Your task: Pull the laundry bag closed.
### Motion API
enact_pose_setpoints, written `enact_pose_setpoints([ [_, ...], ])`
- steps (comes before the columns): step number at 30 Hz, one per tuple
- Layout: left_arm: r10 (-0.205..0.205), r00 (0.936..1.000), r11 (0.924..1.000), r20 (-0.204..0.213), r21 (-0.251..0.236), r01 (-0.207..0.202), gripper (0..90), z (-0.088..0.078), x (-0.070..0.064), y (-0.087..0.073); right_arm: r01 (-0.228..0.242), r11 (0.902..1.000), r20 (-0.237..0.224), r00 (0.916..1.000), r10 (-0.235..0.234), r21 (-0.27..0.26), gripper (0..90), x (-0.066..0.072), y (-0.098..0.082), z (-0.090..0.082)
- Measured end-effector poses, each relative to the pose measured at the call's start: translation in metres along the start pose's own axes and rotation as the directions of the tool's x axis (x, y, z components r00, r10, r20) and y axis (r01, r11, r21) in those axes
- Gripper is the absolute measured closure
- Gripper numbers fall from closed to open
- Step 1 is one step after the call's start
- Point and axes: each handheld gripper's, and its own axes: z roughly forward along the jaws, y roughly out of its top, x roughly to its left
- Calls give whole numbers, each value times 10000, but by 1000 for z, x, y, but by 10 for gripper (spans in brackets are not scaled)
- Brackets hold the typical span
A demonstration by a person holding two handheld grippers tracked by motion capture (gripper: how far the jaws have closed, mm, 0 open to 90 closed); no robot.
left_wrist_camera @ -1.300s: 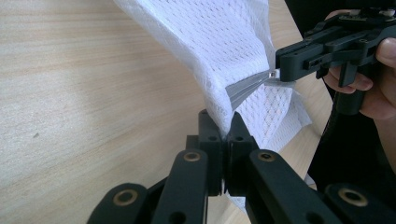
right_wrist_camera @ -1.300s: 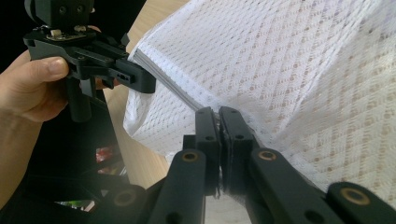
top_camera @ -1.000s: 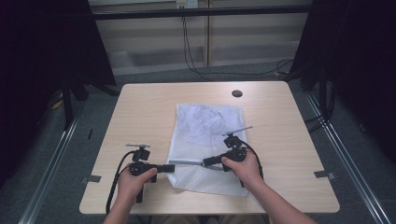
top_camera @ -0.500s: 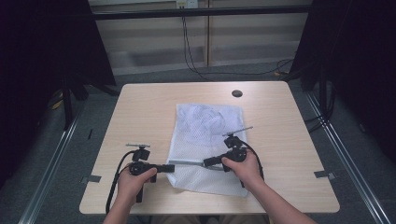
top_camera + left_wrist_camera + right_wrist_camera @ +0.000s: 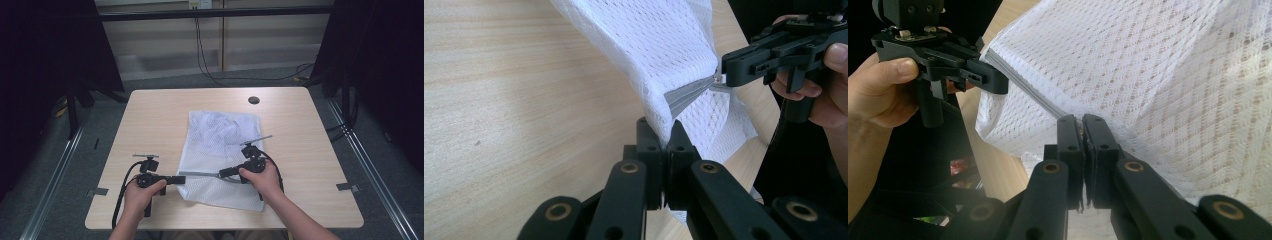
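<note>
Pinching white mesh bag [image 5: 220,150]: left gripper [image 5: 663,134], right gripper [image 5: 1082,125], fingertips buried in fabric.

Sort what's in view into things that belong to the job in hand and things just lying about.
In the job:
- white mesh laundry bag
- its grey zipper edge
- left gripper, shut on the edge
- right gripper, shut on the edge

Lying about:
- black round cap in the table

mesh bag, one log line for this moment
left gripper: shut on mesh bag | right gripper: shut on mesh bag | edge taut between them
</note>
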Motion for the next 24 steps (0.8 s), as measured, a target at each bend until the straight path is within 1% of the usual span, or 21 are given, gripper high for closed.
enact_pose_setpoints([
  [1,43,10000,10000,-24,3,-43,882,0,0,0,0,10000,0,10000,0,0,869,0,0,0],
  [7,22,10000,10000,35,10,-22,883,0,0,0,20,10000,-42,10000,-20,-23,870,-1,0,-1],
  [13,-8,10000,10000,-5,-15,8,883,0,0,0,-3,10000,-57,10000,3,-97,870,-2,0,-3],
  [15,-19,10000,10000,-2,0,19,883,0,1,-1,-32,10000,32,10000,32,-81,870,-2,-1,-4],
  [22,-46,9999,10000,-106,-81,45,882,-4,3,-1,-77,9998,85,9999,78,-203,870,-7,-1,-9],
  [24,-52,10000,10000,-28,-76,52,883,-5,3,-2,-100,9997,118,9999,102,-233,870,-8,-1,-10],
])
